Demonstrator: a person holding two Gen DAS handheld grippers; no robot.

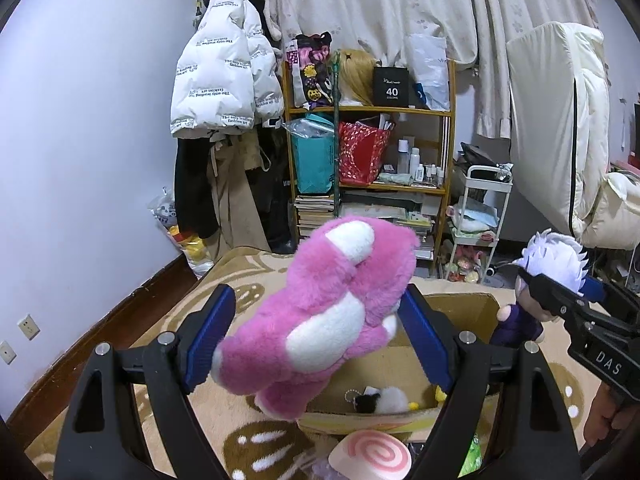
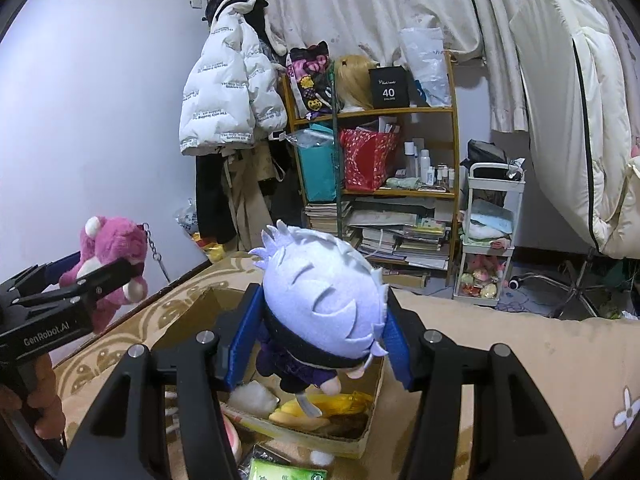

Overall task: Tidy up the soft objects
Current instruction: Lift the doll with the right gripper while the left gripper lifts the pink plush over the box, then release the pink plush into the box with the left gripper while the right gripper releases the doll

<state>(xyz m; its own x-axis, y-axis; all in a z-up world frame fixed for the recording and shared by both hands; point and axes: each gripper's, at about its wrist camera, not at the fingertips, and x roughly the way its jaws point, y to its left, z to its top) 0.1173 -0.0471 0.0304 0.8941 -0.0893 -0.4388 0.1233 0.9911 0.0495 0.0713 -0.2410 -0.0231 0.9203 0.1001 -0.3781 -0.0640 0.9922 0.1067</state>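
Pink-and-white plush bear point(image 1: 320, 312), white-haired doll point(image 2: 324, 300) in purple, brown cardboard box point(image 2: 360, 432), blue-padded jaws.

- Your left gripper point(image 1: 316, 344) hides much of the cardboard box point(image 1: 460, 308) behind the pink plush bear point(image 1: 320, 316).
- The pink swirl cushion point(image 1: 370, 454) runs off the bottom edge.
- In your right wrist view, the white-haired doll point(image 2: 324, 304) covers the box's middle; a green packet point(image 2: 286, 472) is cut off below.
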